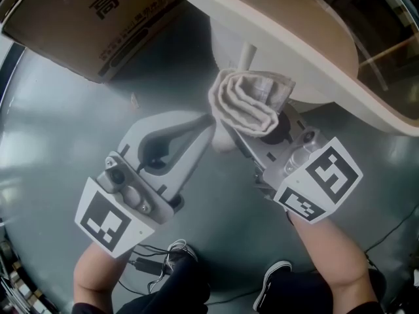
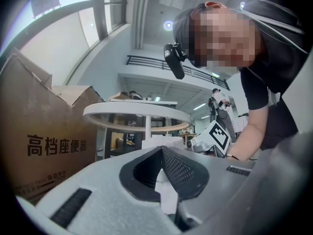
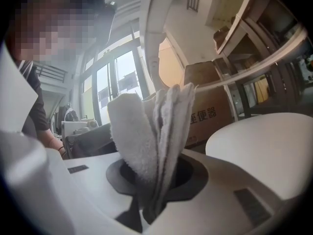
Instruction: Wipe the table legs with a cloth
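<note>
- Our right gripper (image 3: 149, 196) has its jaws clamped on a folded whitish cloth (image 1: 245, 103), which sticks out past them in thick layers.
- In the head view the cloth sits right beside the foot of the white table leg (image 1: 245, 54); we cannot tell whether it touches.
- Our left gripper (image 1: 207, 124) has its jaws closed tip to tip, just beside the cloth.
- A cardboard box (image 1: 91, 18) stands on the grey floor (image 1: 59, 129).
</note>
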`<state>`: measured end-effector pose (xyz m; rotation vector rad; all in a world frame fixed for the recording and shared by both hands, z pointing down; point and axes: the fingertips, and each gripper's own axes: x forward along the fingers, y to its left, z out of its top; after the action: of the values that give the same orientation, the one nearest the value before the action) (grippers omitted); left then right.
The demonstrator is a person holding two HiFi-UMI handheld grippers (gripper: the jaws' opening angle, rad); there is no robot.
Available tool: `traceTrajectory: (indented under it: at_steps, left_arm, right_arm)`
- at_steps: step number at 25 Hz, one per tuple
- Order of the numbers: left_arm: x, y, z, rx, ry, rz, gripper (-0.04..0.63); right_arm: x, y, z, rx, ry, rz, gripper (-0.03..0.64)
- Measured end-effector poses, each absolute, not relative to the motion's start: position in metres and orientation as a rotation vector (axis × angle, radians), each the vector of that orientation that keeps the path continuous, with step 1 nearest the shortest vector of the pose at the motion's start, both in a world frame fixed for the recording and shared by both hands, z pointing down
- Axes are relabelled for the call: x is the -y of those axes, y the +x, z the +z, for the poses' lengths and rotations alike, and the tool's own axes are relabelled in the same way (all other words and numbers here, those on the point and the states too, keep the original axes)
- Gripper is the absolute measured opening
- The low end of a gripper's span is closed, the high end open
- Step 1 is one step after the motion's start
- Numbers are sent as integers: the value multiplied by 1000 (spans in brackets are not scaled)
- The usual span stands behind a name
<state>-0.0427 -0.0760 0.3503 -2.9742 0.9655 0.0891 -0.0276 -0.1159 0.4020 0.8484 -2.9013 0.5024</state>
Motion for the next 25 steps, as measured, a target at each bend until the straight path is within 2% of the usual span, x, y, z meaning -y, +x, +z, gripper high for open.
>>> traceTrajectory:
  at_steps: [25]
  left_arm:
    - [74, -56, 471, -1015, -3079, -201, 2]
  right_arm:
    - [113, -16, 542, 2747, 790, 638, 78]
